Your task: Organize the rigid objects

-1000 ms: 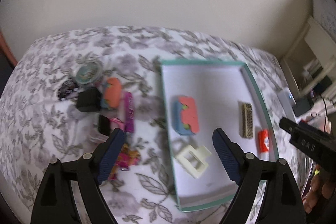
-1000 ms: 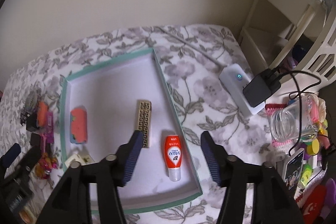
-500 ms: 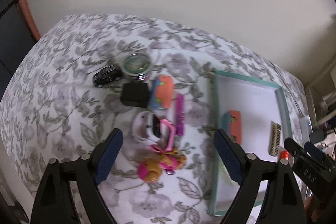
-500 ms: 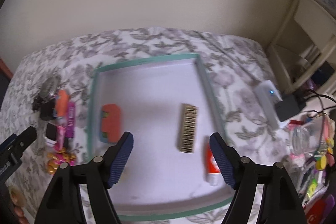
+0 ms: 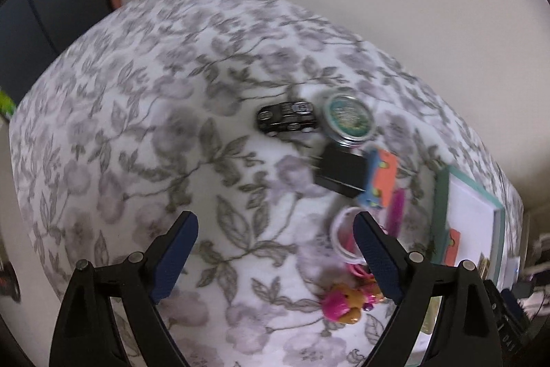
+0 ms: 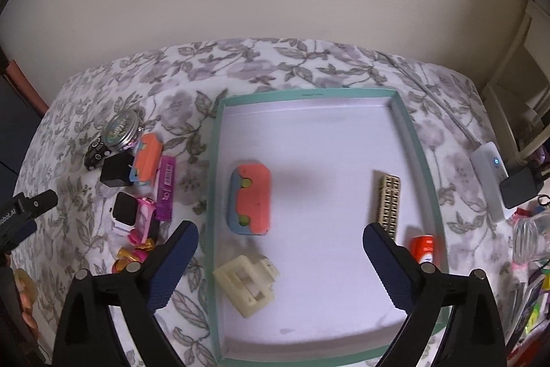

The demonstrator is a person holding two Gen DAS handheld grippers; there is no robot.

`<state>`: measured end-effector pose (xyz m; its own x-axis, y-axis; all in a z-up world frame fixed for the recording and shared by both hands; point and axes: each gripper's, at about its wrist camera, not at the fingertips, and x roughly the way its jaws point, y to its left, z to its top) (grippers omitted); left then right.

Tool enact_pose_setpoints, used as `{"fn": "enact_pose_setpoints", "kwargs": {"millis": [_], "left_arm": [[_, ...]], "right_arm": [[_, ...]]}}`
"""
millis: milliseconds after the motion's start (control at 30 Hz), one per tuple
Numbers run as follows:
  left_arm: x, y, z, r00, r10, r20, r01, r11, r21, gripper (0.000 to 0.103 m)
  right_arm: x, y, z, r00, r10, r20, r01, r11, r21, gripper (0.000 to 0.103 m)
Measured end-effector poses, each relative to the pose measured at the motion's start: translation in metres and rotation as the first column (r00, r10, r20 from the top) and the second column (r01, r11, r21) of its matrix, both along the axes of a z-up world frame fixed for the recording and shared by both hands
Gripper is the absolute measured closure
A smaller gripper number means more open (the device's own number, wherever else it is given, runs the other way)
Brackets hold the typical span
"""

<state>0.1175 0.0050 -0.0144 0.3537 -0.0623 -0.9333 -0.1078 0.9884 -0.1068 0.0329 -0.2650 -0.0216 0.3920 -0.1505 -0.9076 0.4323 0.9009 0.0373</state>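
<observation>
A teal-rimmed white tray (image 6: 418,147) holds an orange-and-blue case (image 6: 251,198), a cream clip (image 6: 245,281), a beige comb-like block (image 6: 389,203) and an orange tube (image 6: 423,248). Left of the tray lie a black toy car (image 5: 287,121), a round tin (image 5: 349,119), a black charger (image 5: 340,174), a second orange-and-blue case (image 5: 380,177), a purple bar (image 6: 166,188), a white watch (image 6: 124,215) and pink-gold trinkets (image 5: 347,301). My left gripper (image 5: 275,257) is open and empty over bare cloth left of these. My right gripper (image 6: 280,263) is open and empty above the tray.
The floral cloth (image 5: 137,143) covers a table against a cream wall. A white power strip (image 6: 490,174) with a black plug, a glass jar (image 6: 531,236) and clutter sit at the right. A white shelf (image 6: 522,64) stands at the far right.
My left gripper has swung left, from over the tray to the loose objects and bare cloth. My right gripper has shifted left, so the tray sits centred under it. Both stayed open.
</observation>
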Motion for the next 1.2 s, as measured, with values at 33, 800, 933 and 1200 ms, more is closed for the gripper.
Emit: {"fn": "enact_pose_setpoints", "kwargs": {"millis": [33,800,933,1200], "left_arm": [[0.001,0.006,-0.002,1.000,0.018,-0.004,-0.018,1.000,-0.005,0.011],[0.006,0.014,-0.036,0.991,0.013,-0.133,-0.008,0.999,0.036,0.006],[0.008,0.023,-0.046,0.986,0.036,-0.165,-0.030,0.999,0.038,0.006],[0.009,0.028,-0.045,0.984,0.061,-0.168,-0.059,0.998,0.012,0.006]], "right_arm": [[0.002,0.003,-0.001,1.000,0.005,0.002,-0.005,1.000,0.004,0.003],[0.039,0.103,-0.041,0.959,0.277,-0.057,-0.269,0.955,0.127,0.002],[0.041,0.112,-0.051,0.949,0.304,-0.080,-0.290,0.945,0.152,0.002],[0.044,0.125,-0.064,0.924,0.368,-0.101,-0.346,0.919,0.188,0.002]]}}
